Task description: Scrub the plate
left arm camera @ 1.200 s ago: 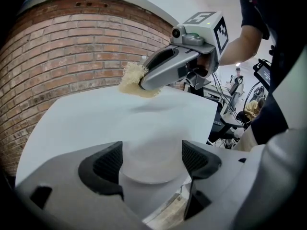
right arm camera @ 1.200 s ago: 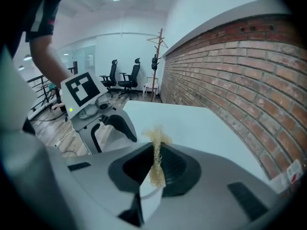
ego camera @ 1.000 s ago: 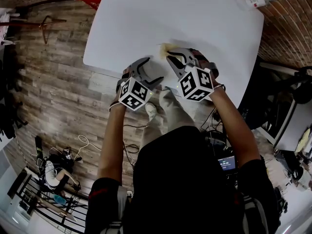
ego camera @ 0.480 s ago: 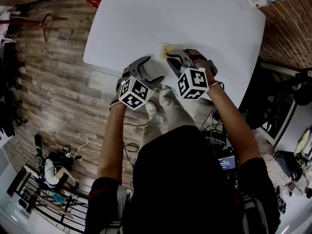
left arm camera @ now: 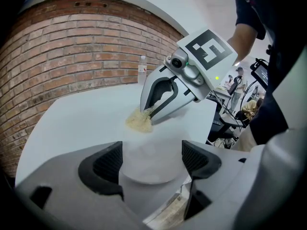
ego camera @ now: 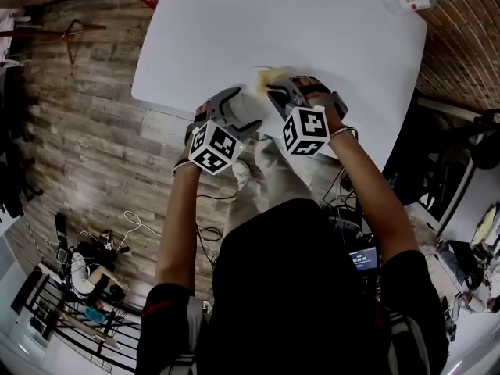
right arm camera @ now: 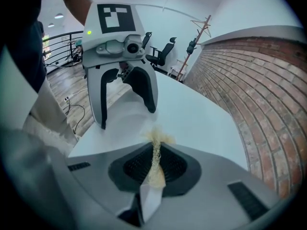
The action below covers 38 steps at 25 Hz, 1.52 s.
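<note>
Take the white table (ego camera: 312,37) as reference. Locate the white plate (left arm camera: 148,169) flat at the table's near edge, spanned by the left gripper (left arm camera: 151,147): jaws wide apart, pads apparently bearing on opposite rims. Note the right gripper (right arm camera: 154,152) clamped tight on a yellow fibre scrubber (left arm camera: 139,122), tuft down, slightly farther in from that edge. Guard against plate slippage off the near edge under scrubbing force beyond the light rim grip. Guard against scrubber pull-out under hard sideways strokes.
</note>
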### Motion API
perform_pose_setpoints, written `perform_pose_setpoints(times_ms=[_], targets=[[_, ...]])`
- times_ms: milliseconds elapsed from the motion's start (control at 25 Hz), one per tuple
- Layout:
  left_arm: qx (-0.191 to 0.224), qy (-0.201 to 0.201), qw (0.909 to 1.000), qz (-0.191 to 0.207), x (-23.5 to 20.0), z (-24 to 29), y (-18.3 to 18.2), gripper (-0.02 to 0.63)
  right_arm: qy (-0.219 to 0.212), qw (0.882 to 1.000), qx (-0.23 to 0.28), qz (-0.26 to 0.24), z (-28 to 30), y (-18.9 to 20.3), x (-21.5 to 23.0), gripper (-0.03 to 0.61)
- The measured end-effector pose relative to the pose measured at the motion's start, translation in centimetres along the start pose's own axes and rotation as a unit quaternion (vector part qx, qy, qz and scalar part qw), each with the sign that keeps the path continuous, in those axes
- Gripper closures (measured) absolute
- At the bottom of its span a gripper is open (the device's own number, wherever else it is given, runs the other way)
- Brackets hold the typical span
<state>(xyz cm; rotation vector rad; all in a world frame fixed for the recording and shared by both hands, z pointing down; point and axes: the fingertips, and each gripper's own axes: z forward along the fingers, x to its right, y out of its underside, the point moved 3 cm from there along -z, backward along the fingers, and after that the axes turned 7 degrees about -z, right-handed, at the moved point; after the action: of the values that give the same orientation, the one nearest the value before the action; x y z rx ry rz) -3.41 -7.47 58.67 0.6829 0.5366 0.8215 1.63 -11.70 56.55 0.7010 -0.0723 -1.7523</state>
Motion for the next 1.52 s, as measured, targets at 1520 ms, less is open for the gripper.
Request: perform_pose_setpoints(times_ms=[1520], targets=[[0.006,-0.001,1.0000,0.000,-0.1,0.0,0.1,0.242,-0.030,0.999,0.002,-0.016,-0.6,-0.6,-4.0,0.531]])
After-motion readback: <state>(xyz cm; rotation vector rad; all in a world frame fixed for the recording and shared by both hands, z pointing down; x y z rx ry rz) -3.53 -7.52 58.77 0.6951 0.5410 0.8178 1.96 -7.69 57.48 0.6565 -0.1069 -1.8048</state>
